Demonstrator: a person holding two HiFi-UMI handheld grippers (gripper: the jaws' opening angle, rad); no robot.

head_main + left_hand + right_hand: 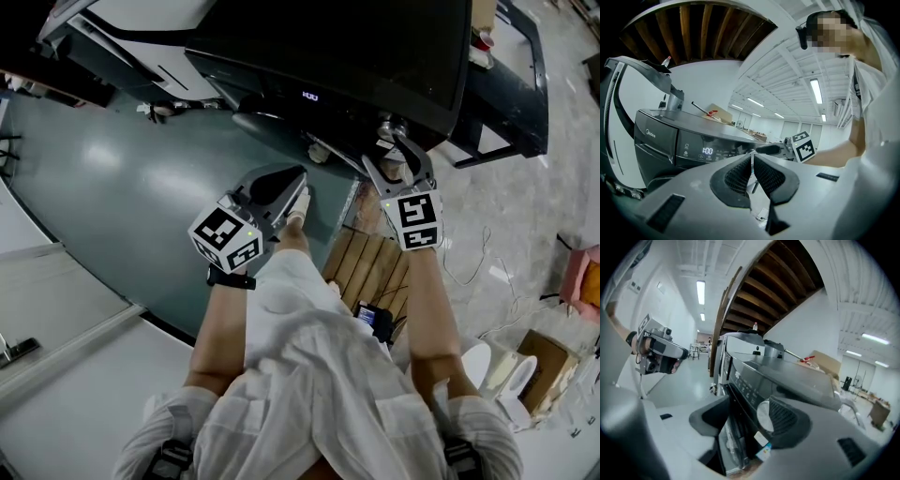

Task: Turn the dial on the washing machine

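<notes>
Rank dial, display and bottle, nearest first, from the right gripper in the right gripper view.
1. Dial: between the open jaws of the right gripper, by the right-hand one.
2. Display: farther back, to the left.
3. Bottle: far back, top centre.

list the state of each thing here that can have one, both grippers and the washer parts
dark grey washing machine: powered on
digital display on its control panel: lit, reads 1:00
round silver dial: between the right gripper's jaws, not clamped
left gripper: shut, nothing between its jaws
right gripper: open, one jaw on either side of the dial
</notes>
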